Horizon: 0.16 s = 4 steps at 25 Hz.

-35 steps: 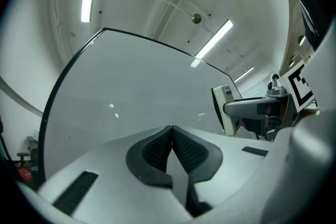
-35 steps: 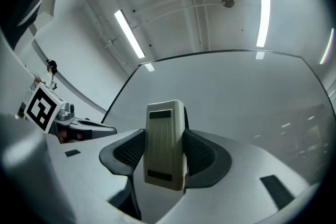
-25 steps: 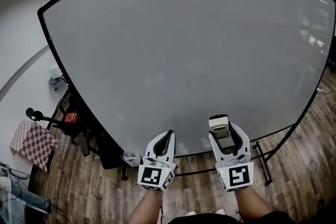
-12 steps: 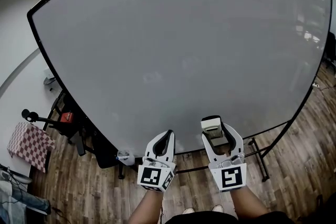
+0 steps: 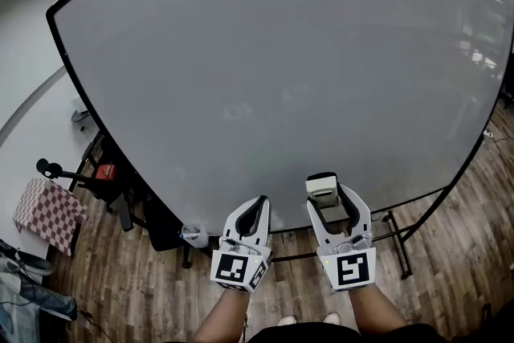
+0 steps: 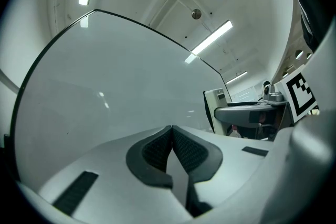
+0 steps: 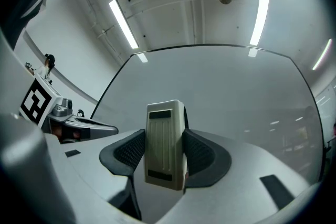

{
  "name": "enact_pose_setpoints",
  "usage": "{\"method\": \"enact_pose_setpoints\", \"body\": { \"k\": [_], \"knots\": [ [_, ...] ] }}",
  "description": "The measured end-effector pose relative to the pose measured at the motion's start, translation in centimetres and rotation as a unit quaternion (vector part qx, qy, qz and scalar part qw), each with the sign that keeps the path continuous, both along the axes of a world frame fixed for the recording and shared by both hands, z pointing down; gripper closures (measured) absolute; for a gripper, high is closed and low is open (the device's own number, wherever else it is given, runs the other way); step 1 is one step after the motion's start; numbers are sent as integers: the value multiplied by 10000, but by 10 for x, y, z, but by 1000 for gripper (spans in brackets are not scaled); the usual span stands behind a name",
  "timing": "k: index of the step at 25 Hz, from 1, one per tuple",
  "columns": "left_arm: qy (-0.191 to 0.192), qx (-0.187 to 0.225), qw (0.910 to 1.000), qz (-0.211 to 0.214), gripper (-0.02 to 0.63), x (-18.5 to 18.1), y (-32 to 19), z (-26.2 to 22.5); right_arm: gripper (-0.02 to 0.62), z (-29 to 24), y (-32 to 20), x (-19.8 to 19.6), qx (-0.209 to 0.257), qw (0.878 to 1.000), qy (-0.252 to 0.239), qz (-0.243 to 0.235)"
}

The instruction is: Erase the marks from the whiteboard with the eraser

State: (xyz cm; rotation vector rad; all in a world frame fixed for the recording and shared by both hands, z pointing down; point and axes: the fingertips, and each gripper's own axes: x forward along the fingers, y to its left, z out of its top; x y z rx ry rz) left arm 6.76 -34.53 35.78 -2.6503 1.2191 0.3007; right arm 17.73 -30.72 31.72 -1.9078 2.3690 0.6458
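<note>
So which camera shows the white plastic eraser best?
The right gripper view: the white plastic eraser sits big and centred, clamped in the right gripper. The head view shows it small, from above. The left gripper view catches only one edge.

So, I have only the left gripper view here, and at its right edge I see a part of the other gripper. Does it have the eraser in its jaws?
Observer: Yes. In the right gripper view the right gripper is shut on the eraser, which stands upright between the two pads.
Operator: Good. Are there marks on the board?
Observer: In the head view the whole whiteboard shows no clear writing, only a faint smudge near its middle.
Operator: And what is beside the board?
Observer: The head view shows a red-checked cloth low at the left, on the wooden floor.
</note>
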Motion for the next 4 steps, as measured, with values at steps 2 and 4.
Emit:
{"method": "enact_pose_setpoints", "body": {
  "k": [2, 4],
  "knots": [
    [-34, 11, 10000, -5, 586, -1, 2, 0, 342, 0, -1, -2, 4, 9999, 113, 41],
    [-95, 18, 10000, 8, 586, -1, 4, 0, 343, -1, -2, -4, 21, 9997, 212, 85]
  ]
}}
